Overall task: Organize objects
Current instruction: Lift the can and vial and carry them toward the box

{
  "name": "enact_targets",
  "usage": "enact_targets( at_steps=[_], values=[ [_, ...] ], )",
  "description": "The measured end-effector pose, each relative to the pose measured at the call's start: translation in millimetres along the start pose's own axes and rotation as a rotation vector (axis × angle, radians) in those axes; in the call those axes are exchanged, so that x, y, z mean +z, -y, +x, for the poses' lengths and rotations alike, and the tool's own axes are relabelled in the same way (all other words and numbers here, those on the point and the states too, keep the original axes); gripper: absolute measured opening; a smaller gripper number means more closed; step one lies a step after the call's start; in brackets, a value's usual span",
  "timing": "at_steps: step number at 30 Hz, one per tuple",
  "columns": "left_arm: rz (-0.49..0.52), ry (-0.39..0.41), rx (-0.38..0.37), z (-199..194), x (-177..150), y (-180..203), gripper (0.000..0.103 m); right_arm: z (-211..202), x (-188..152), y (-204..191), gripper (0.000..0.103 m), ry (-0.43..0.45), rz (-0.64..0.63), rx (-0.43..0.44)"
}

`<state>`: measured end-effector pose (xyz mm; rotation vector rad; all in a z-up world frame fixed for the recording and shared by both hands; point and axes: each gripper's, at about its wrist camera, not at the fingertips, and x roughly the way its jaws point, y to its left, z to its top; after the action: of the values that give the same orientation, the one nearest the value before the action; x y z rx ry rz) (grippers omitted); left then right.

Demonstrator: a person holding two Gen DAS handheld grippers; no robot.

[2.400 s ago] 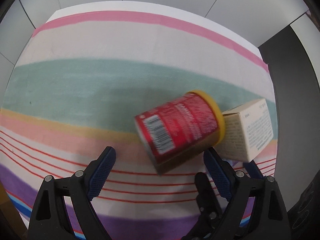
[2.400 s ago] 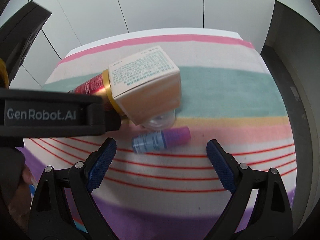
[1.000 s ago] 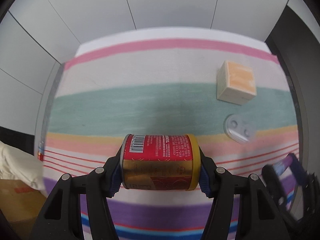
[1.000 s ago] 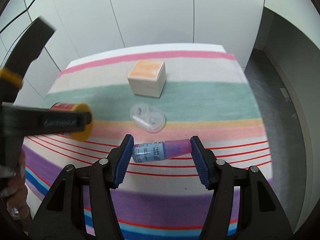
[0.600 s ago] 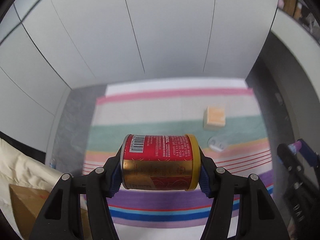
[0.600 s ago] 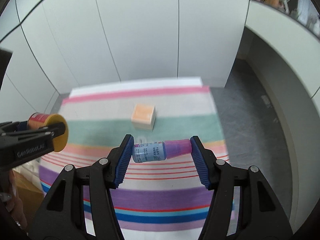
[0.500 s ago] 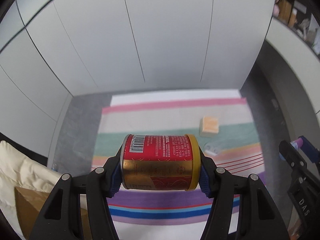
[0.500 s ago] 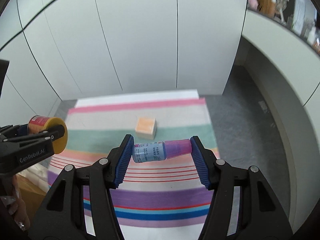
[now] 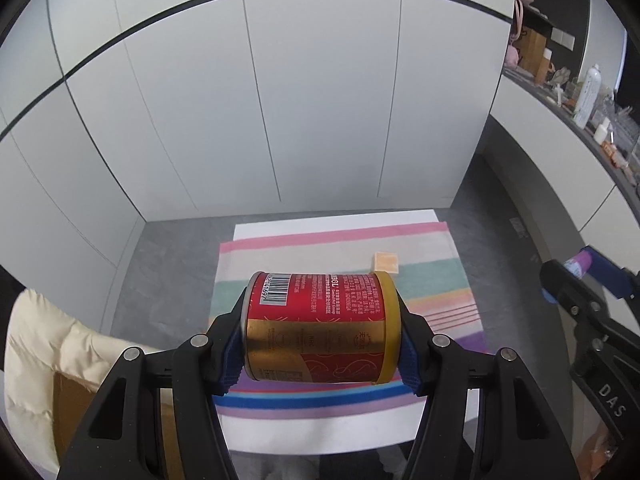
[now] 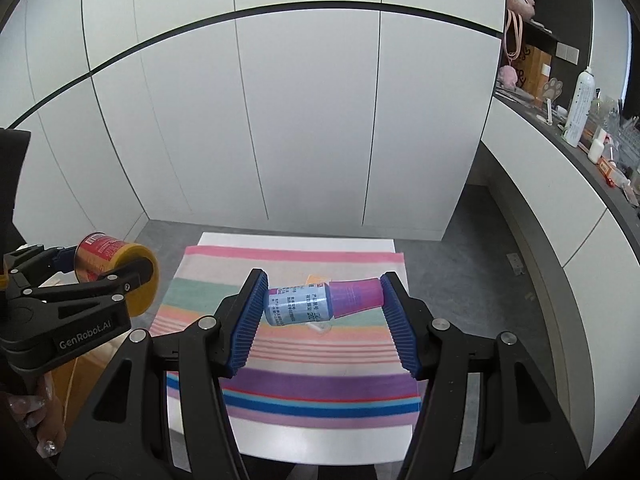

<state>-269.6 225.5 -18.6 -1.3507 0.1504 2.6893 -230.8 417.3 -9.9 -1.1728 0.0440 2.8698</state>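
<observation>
Left gripper [image 9: 322,330] clenched endwise on red can [image 9: 320,320] at lower centre, right gripper [image 10: 324,306] grasping blue bottle [image 10: 320,306] by base and purple cap, both high above striped cloth [image 10: 288,364]; risk: tilted bottle slipping from pads

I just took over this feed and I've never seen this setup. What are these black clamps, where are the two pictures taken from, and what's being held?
There is no robot arm: a person carries a black two-finger clamp in each hand, with a fisheye camera looking along each clamp's fingers. The left gripper is shut on a red-and-gold can with a yellow lid, held sideways. The right gripper is shut on a small blue bottle with a purple cap, also sideways. Far below lies a striped cloth with a small orange-topped box on it.
</observation>
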Motion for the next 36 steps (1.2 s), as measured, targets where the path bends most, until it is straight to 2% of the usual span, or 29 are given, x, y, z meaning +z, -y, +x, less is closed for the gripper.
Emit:
enact_targets(
  at_steps=[6, 16, 21, 25, 30, 36],
  values=[
    [0.010, 0.027, 0.003, -22.9, -28.0, -5.8, 0.062, -21.7, -20.5, 1.2, 0.061, -0.011, 0.007, 0.003],
    [0.041, 0.029, -0.056, -49.2, -94.4, -12.6, 0.062, -51.8, -78.5, -2.2, 0.061, -0.045, 0.011, 0.022],
    [-0.009, -0.001, -0.091, -55.0, -130.6, -28.5, 0.062, -65.0, -111.1, -6.3, 0.061, -0.044, 0.001, 0.028],
    [-0.032, -0.028, -0.077, -55.4, -156.8, -43.3, 0.062, -68.3, -139.2, -7.5, 0.061, -0.083, 0.008, 0.052],
    [-0.052, -0.053, -0.094, -56.4, -173.7, -54.4, 0.062, -68.1, -167.2, 1.1, 0.061, -0.138, 0.050, 0.048],
    [-0.047, -0.025, -0.070, -56.6, -171.8, -62.6, 0.062, -65.0, -179.4, 4.8, 0.061, -0.176, 0.078, 0.041]
  ],
)
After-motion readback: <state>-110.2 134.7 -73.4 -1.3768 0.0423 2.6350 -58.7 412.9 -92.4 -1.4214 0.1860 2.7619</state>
